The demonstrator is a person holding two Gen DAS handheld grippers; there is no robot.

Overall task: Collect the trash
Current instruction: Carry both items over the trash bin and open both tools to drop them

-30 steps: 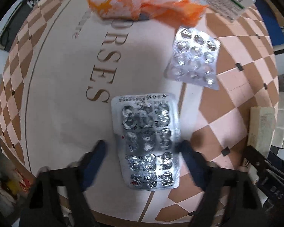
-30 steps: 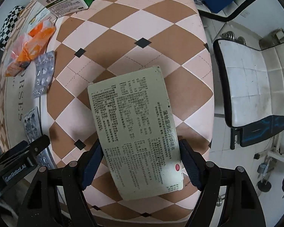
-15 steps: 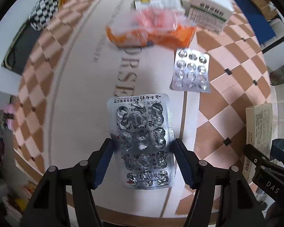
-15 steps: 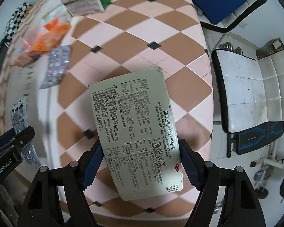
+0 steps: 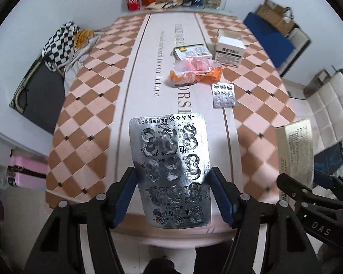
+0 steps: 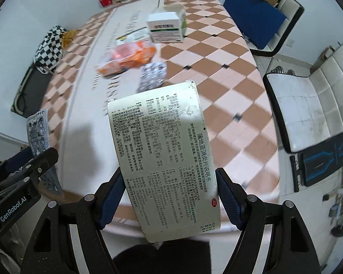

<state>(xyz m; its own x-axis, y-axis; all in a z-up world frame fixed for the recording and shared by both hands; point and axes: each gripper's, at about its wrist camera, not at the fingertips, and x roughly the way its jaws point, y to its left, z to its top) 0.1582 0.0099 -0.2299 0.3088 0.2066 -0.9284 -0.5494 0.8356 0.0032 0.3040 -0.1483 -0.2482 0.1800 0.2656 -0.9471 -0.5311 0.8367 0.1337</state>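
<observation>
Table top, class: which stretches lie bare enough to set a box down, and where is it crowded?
Bare: the checkered left side of the table beside the checkered cloth, and the near end below the small blister pack. Crowded: mid-table, where the orange wrapper, yellow-green box and white box cluster.

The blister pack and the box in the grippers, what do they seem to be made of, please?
Blister pack: shiny crinkled foil, probably aluminium over plastic, its pockets torn open. Box: matte printed cardboard, judging by its flat faces and scuffed edges.
</observation>
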